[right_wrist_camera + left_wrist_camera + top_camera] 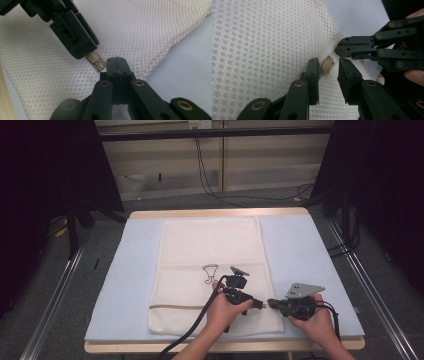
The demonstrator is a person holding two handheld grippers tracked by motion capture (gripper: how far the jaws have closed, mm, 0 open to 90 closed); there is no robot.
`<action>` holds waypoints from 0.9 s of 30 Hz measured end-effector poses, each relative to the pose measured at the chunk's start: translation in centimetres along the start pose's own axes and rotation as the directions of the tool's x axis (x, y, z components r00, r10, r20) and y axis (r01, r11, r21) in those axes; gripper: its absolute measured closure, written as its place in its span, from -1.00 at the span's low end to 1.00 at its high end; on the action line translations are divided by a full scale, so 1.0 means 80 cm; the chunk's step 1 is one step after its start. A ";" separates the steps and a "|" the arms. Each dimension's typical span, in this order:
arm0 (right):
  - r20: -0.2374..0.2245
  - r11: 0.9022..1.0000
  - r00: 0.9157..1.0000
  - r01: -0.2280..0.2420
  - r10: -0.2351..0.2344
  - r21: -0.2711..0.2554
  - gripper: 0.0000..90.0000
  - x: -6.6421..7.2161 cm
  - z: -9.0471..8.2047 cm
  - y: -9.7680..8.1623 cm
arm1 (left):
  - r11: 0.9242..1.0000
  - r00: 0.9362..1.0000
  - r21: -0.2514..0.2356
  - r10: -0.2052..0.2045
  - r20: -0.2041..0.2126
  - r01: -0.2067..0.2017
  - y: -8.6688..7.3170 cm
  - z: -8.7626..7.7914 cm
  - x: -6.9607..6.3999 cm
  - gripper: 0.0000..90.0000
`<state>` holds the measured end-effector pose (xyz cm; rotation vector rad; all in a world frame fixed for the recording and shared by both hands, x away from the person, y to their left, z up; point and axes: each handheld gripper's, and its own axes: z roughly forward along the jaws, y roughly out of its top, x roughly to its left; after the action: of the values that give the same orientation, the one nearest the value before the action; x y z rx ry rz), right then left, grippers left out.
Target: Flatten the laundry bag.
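Observation:
A white mesh bag (210, 250) lies flat on the pale blue table cover (310, 250). A small beige zipper pull (327, 65) sits at the bag's right edge, near the front. My left gripper (261, 304) is closed around the pull (96, 62), whose end sticks out past the black fingertips (82, 47). My right gripper (116, 60) comes in from the opposite side, tip to tip with the left. It is shut, and its tip (338, 48) presses on the bag's edge right beside the pull.
A black drawn figure (210, 272) is printed on the bag's middle. The table's wooden rim (150, 347) runs along the front. Metal rails (55, 295) flank the table, and cables (215, 190) lie on the floor behind it.

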<state>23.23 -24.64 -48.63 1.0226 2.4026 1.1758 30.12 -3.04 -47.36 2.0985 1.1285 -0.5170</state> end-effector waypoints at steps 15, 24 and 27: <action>0.010 1.000 1.000 0.009 -0.009 0.002 1.00 0.002 0.000 0.000 | 0.997 0.997 -0.015 -0.074 -0.008 0.074 0.002 0.017 -0.007 0.76; 0.012 1.000 1.000 0.011 -0.011 0.002 1.00 0.003 0.000 -0.001 | 0.996 0.996 -0.004 -0.084 -0.016 0.084 0.004 0.019 -0.005 0.91; 0.012 1.000 1.000 0.010 -0.010 0.002 1.00 0.002 0.000 -0.001 | 0.993 0.993 -0.006 -0.114 -0.018 0.114 0.003 0.019 -0.006 0.92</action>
<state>23.07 -24.50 -48.67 1.0134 2.3971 1.1614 30.08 -4.49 -48.01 2.0466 1.2641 -0.5490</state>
